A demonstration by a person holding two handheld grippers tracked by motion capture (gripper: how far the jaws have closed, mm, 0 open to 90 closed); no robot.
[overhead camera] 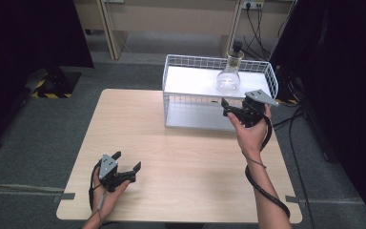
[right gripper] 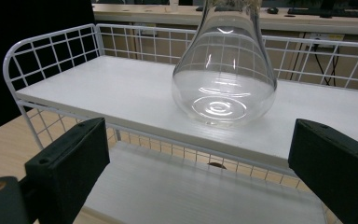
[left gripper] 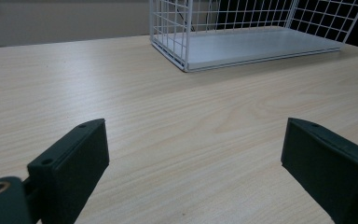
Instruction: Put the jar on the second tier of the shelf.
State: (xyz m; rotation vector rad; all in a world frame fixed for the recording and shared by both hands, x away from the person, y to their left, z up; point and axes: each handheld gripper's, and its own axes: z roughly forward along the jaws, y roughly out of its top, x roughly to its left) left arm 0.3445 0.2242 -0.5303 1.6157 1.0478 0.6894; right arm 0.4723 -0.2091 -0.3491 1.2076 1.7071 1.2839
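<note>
Nearest the lens, lower left of the high view: left gripper (overhead camera: pixel 126 163), jaws apart, nothing between, low over the light wood table (overhead camera: pixel 186 162). Grey carpet around; dark curtains at both sides; wooden desk legs and wall sockets along the top edge. Glass flask (overhead camera: pixel 229 76) with its neck cut off at the top of the right gripper view; dark stopper. Flask empty, upright on the upper shelf of the white wire rack (overhead camera: pixel 171 81), centre right. Lower shelf (right gripper: pixel 205 191) bare. Right gripper (overhead camera: pixel 232 108), jaws apart, just before the rack.
</note>
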